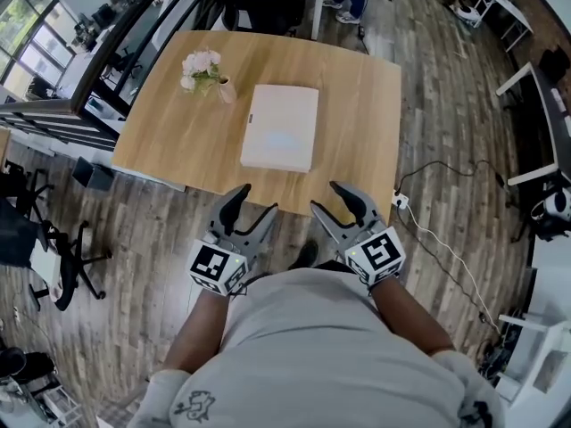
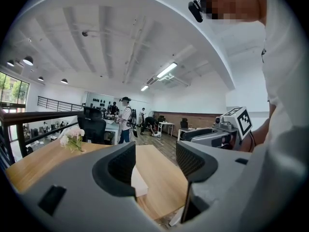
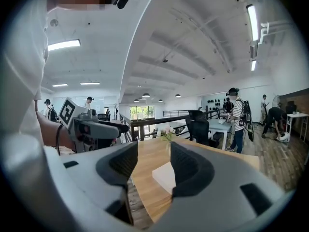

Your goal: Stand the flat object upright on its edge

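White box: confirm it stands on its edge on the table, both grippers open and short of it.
Wrong: the white box lies flat on the table, as the head view shows. Left gripper and right gripper are open, short of it.

The desk [image 1: 357, 105] is seen as smooth, pale wood with a matt grain, the flat object [image 1: 281, 127] as matt white, the floor [image 1: 446, 78] as darker streaked wood planks, and the left gripper [image 1: 257, 199] and right gripper [image 1: 325, 196] as matt grey plastic.
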`<state>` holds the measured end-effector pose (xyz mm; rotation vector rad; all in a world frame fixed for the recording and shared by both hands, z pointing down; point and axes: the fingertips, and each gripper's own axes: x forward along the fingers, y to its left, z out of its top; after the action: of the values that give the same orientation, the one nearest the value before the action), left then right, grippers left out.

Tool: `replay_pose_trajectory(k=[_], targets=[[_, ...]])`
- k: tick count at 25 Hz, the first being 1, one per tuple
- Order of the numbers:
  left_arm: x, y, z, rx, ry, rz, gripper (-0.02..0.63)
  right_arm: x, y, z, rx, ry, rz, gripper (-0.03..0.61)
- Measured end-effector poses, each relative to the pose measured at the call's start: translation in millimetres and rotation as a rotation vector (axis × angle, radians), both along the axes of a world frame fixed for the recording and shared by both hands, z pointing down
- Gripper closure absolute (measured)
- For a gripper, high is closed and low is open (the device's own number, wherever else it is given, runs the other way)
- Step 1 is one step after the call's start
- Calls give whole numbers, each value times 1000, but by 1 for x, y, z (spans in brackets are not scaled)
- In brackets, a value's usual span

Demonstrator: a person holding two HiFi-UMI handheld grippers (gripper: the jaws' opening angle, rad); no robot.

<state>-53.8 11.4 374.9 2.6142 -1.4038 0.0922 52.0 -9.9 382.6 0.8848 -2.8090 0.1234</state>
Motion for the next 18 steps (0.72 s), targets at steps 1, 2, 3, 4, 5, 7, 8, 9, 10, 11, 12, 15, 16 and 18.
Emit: replay_pose_trajectory(k=[1, 2, 3, 4, 5, 7, 8, 9, 10, 11, 12, 15, 16, 18], targets=[[4, -6, -1, 2, -1, -1, 362, 3, -4, 0, -2, 0, -4, 359], [7, -11, -2, 4, -3, -1, 362, 6, -8, 1, -5, 2, -8, 359], [10, -15, -3, 6, -6, -1, 362, 8, -10, 3, -9, 4, -13, 359], [13, -19, -2, 7, -8, 0, 362, 10, -13, 5, -16, 6, -17, 359], [16, -22, -1, 6, -10, 1, 362, 12, -16, 8, -24, 6, -20, 359], [19, -29, 3, 0, -11, 2, 362, 15, -23, 11, -42, 1, -24, 359], [21, -31, 5, -4, -11, 2, 362, 17, -26, 12, -47, -1, -24, 359], [21, -34, 6, -9, -8, 1, 362, 19, -28, 12, -48, 1, -23, 359], [22, -36, 7, -13, -4, 0, 362, 21, -30, 12, -46, 5, -20, 359], [22, -38, 8, -16, -1, 1, 362, 23, -33, 12, -42, 9, -16, 359], [23, -41, 8, -17, 1, 2, 362, 25, -35, 12, -40, 12, -13, 359], [23, -49, 14, -26, -1, 15, 362, 26, -41, 14, -48, 16, -9, 359], [24, -53, 16, -31, -4, 20, 362, 26, -43, 16, -54, 17, -10, 359], [24, -60, 19, -38, -9, 33, 362, 25, -47, 20, -68, 20, -10, 359]])
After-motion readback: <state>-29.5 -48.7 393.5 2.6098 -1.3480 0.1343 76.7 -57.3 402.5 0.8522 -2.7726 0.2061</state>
